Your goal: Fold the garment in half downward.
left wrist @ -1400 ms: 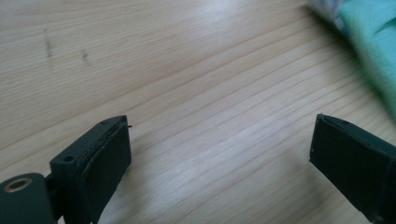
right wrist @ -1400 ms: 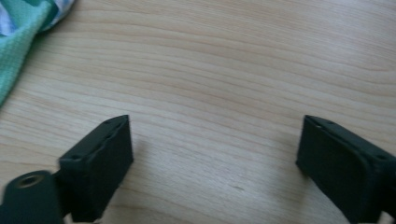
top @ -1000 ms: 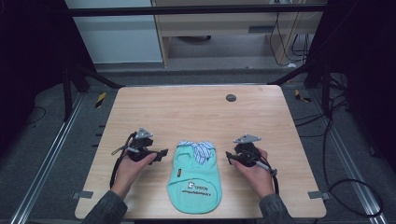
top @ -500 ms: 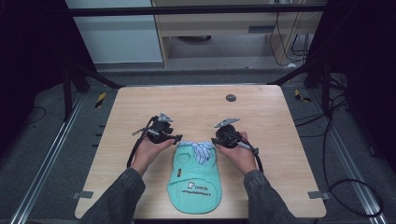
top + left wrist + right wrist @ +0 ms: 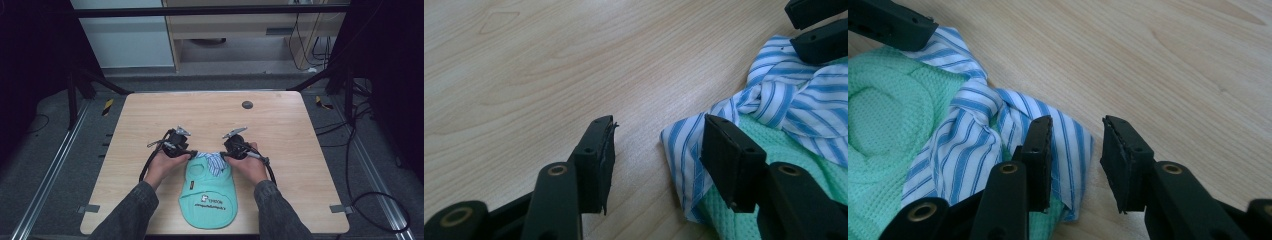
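The wooden table (image 5: 150, 125) lay bare beyond both jaws — the left gripper (image 5: 656, 145) and right gripper (image 5: 1075, 150), jaws apart, had moved closer onto the striped collar (image 5: 212, 161) corners.

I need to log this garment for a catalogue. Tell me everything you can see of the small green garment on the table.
The green garment is a small sleeveless vest of mint waffle-like knit with a blue-and-white striped collar and small dark print I cannot read. It lies flat on the wooden table, collar away from the person. The left gripper and right gripper stand open at the collar's corners.
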The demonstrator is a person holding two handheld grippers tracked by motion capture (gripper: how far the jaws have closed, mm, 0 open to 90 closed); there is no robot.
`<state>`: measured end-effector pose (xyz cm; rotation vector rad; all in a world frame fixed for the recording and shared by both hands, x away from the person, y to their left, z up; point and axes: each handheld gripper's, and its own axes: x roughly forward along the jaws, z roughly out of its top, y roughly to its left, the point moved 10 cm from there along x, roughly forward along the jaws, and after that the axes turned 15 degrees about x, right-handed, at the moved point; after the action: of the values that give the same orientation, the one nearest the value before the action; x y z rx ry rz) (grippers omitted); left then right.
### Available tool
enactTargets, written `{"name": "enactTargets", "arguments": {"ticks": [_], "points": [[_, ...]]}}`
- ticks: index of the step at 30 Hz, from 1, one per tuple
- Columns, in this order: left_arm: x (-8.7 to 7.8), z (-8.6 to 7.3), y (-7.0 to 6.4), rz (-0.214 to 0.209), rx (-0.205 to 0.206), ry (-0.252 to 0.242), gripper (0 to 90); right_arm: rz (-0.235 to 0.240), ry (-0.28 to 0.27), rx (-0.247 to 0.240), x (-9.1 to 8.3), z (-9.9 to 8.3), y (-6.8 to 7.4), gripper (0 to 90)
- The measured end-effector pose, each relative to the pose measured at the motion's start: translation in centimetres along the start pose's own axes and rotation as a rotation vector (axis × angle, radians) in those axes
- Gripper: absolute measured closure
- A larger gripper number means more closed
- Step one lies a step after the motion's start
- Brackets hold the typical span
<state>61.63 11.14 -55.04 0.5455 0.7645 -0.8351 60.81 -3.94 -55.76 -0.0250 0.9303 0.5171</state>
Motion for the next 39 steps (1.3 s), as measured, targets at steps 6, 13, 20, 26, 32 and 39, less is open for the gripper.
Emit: {"name": "enactTargets", "arguments": {"ticks": [6,13,20,26,32,39], "points": [[0.4,-0.9,-0.3,-0.016,0.005,0.022,45.9,0.003,0.016,0.000,0.3,-0.5,0.5,62.1],[0.7,-1.3,-0.6,-0.027,0.002,0.028,45.2,0.019,0.013,0.012,0.5,-1.0,0.4,61.2],[0.7,-1.3,-0.9,-0.020,0.020,0.008,49.7,0.022,0.018,-0.016,0.4,-1.2,0.7,67.6],[0.5,-1.3,-1.8,-0.066,0.044,-0.022,67.3,0.039,0.030,-0.029,0.3,-1.4,1.1,75.9],[0.4,-1.3,-2.3,-0.099,0.039,-0.038,84.3,0.051,0.034,-0.069,0.2,-1.5,1.4,83.1],[0.1,-1.2,-2.3,-0.102,0.069,-0.039,87.0,0.063,0.025,-0.092,-0.5,-1.4,1.4,83.8]]}}
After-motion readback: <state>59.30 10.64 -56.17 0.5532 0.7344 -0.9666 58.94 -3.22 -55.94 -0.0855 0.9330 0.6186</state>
